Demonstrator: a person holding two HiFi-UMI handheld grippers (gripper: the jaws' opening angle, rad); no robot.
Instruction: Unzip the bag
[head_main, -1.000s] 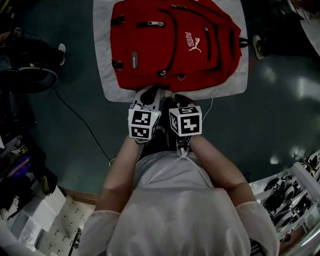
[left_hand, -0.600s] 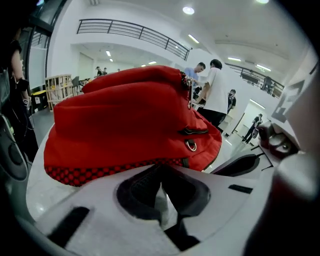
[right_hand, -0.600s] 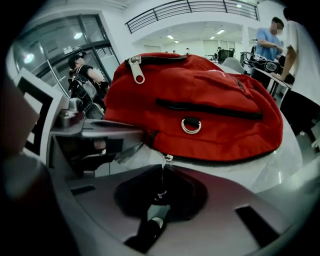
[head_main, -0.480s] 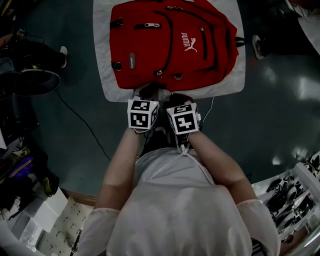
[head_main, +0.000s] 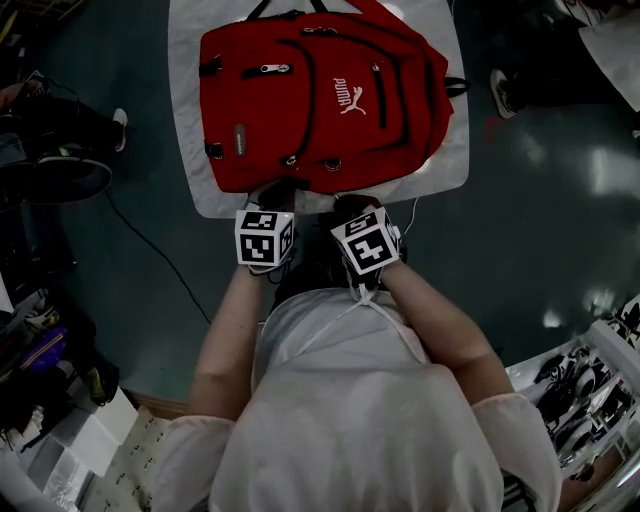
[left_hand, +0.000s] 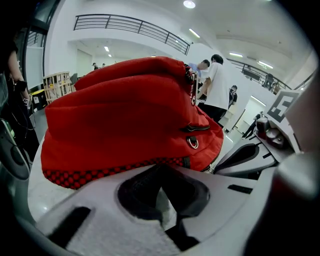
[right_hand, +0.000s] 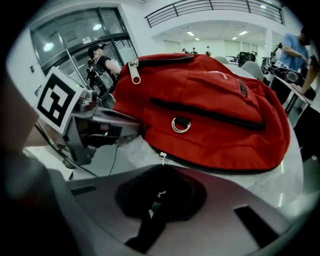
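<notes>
Backpack (head_main: 320, 100), red, lies flat on the pale bench (head_main: 188, 150), bottom edge toward the person, with both tools at that edge. Right hand-held gripper (right_hand: 160, 172) has just been closing and its jaws are pinched together on the small zipper pull (right_hand: 160, 157) at the start of the long zipper along the bag's near side. Left hand-held gripper (left_hand: 162, 175) sits just beside it, jaws a narrow gap apart, tips against the checkered bottom trim (left_hand: 115, 170), nothing clearly pinched.
</notes>
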